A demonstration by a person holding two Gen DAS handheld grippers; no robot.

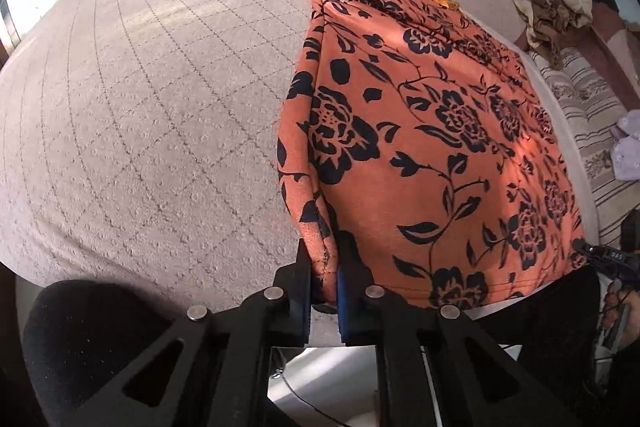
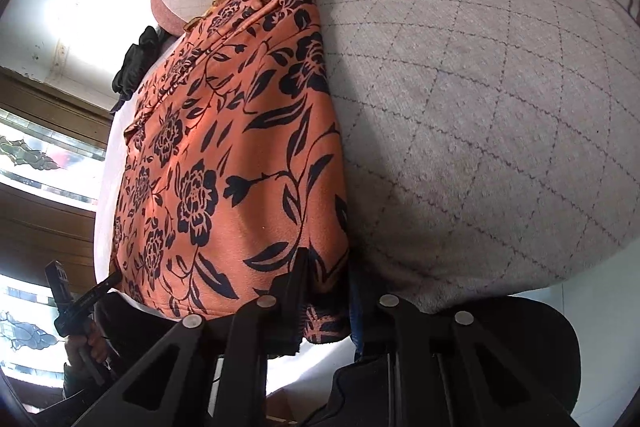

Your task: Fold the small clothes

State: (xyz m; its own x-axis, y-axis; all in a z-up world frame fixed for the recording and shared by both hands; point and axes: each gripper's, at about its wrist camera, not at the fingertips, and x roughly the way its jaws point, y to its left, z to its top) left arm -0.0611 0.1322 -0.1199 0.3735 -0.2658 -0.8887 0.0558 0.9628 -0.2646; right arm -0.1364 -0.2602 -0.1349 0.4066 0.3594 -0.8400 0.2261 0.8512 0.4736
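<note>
On the quilted bed [image 1: 140,99] — orange black-flowered garment [image 1: 432,131], near corners pinched by left tool [image 1: 324,287] and right tool [image 2: 328,291].

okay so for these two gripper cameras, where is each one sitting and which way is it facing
Left wrist: on the left gripper, looking down along its fingers, shut on the near left corner of the orange floral garment; the right gripper shows at the right edge.
Right wrist: on the right gripper, looking down at the near right corner it clamps; the left gripper and hand show lower left.
Shared: the garment on the quilted cover.
</note>
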